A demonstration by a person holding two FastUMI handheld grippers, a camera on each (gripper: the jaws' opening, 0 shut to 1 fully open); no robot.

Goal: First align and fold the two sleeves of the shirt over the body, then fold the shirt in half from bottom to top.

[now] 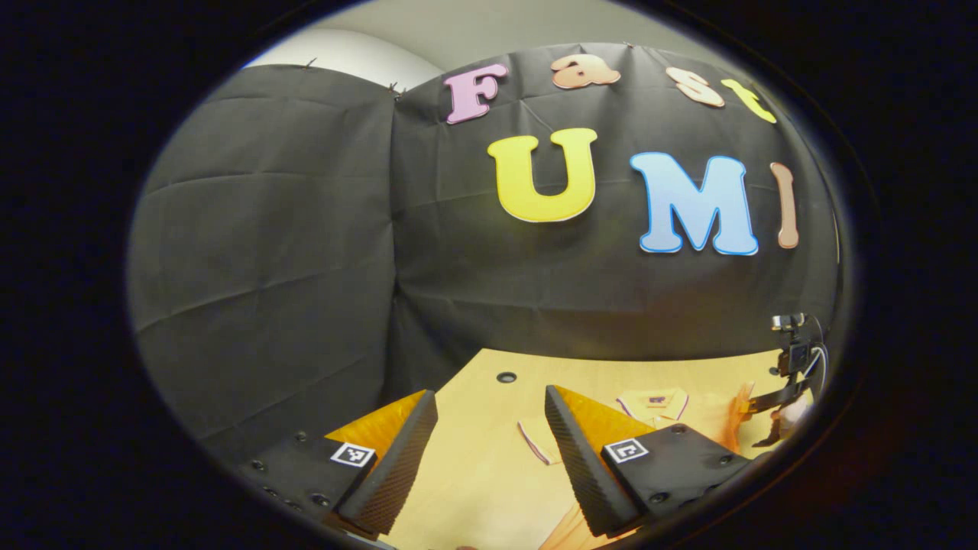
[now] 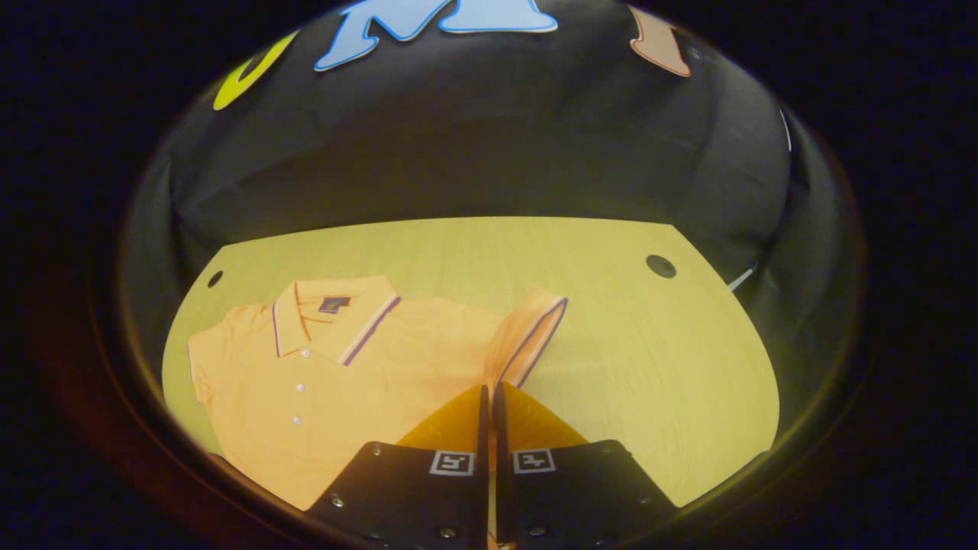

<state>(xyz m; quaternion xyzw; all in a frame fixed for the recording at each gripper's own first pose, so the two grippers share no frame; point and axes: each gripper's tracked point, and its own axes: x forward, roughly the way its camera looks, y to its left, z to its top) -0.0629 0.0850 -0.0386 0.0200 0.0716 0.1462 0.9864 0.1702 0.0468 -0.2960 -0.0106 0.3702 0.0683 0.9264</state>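
Observation:
An orange polo shirt [image 2: 336,374] lies face up on the wooden table [image 2: 649,367], collar toward the far side. One sleeve [image 2: 527,336], edged with a striped cuff, rises from the table into my right gripper [image 2: 489,389], which is shut on it. In the left gripper view the shirt [image 1: 653,401] lies low at the right, with a cuff edge [image 1: 535,447] near my fingers. My left gripper [image 1: 490,395] is open above the bare table [image 1: 474,473] with nothing between its fingers. The right gripper [image 1: 745,409] shows at the far right of that view.
Round cable holes sit in the table near its far corners [image 2: 661,266] [image 2: 215,278] [image 1: 506,376]. Black cloth walls stand close behind the table's far edge and to the left. Bare tabletop stretches to the right of the shirt.

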